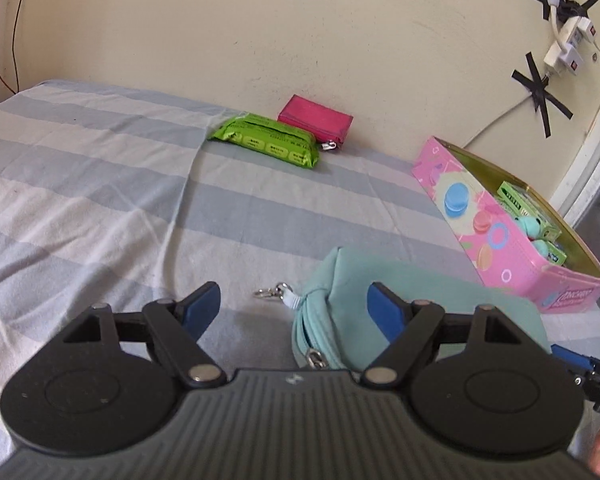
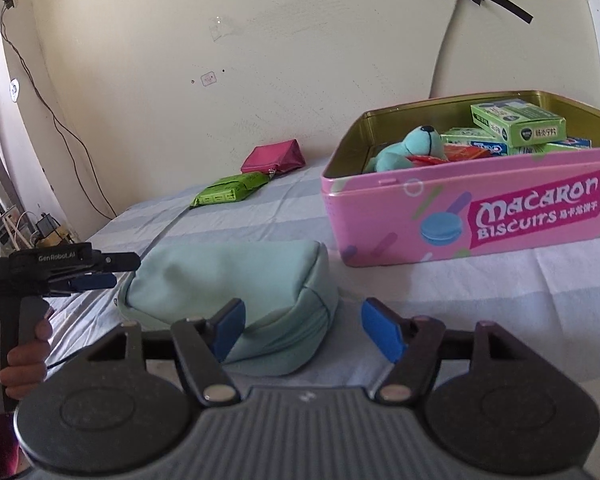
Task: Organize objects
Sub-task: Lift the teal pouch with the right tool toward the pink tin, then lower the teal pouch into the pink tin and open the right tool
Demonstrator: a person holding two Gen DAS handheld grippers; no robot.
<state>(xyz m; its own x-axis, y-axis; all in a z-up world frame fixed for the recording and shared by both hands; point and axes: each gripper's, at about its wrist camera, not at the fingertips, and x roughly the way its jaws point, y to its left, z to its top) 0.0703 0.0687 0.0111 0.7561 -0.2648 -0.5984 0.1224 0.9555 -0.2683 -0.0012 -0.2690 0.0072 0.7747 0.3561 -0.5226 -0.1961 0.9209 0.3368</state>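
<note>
A: The bed (image 1: pixel 100 168) isn't cleared; the tin (image 2: pixel 460 216) holds boxes and a toy.
B: Left out: pouch (image 2: pixel 236 280) (nearest), green pack (image 1: pixel 266 142), purse (image 1: pixel 316 120). Left gripper (image 1: pixel 296 312) and right gripper (image 2: pixel 304 330) both gape, empty.

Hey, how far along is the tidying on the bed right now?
Done: the plush toy and small boxes sit in the pink tin. In hand: nothing; both the left gripper and right gripper are open at the teal pouch. Left: that pouch, the green pack and the magenta purse.
</note>
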